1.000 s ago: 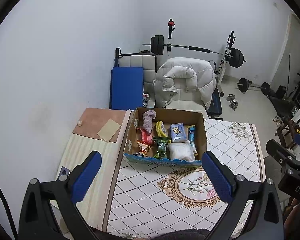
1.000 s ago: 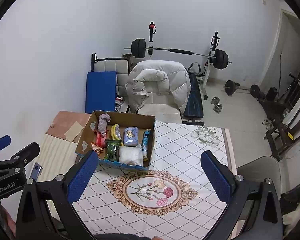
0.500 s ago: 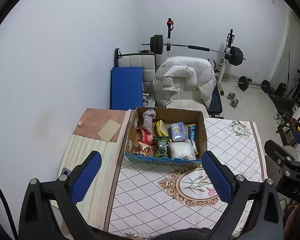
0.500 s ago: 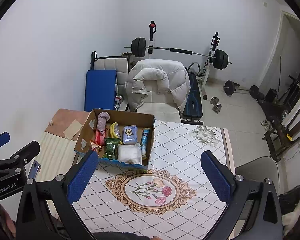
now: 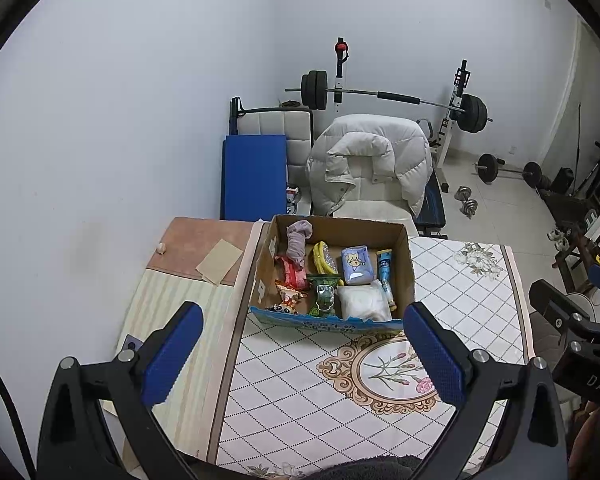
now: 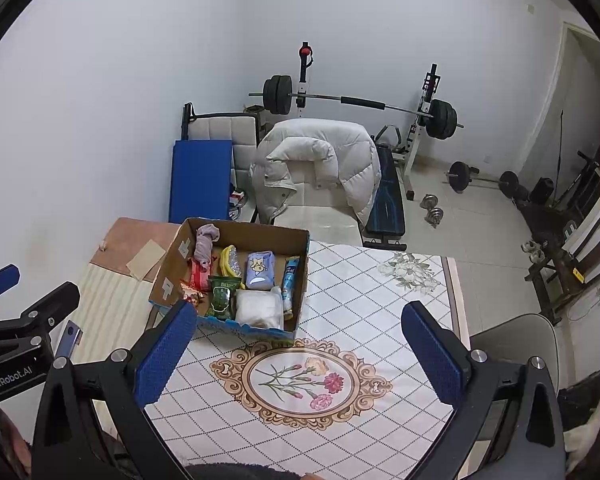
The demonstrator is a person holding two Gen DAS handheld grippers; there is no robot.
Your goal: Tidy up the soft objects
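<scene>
An open brown cardboard box (image 5: 400,236) stands on the far left part of the desk (image 5: 460,300), on a white diamond-patterned tablecloth with a floral medallion (image 6: 300,378) lying near of the box. Packed inside are a mauve rolled cloth (image 5: 298,240) at the far left, a yellow banana-shaped soft toy (image 5: 322,258), a pale blue tissue pack with a cartoon figure (image 5: 356,265), a blue tube (image 5: 385,266) along the right wall, a green snack packet (image 5: 323,296), a red wrapper (image 5: 294,274) and a white soft pouch (image 5: 362,302) at the near edge. The left tongs (image 5: 300,356) and the right tongs (image 6: 298,354) hover above the near desk, both spread wide with blue pads, empty. Left of the cloth lie a striped mat (image 5: 172,308) and a tan card (image 5: 220,260). Beyond the desk, a white padded jacket (image 5: 372,160) drapes a chair; a blue mat (image 5: 254,176) and a barbell on its rack (image 5: 396,98) stand by the far wall.
</scene>
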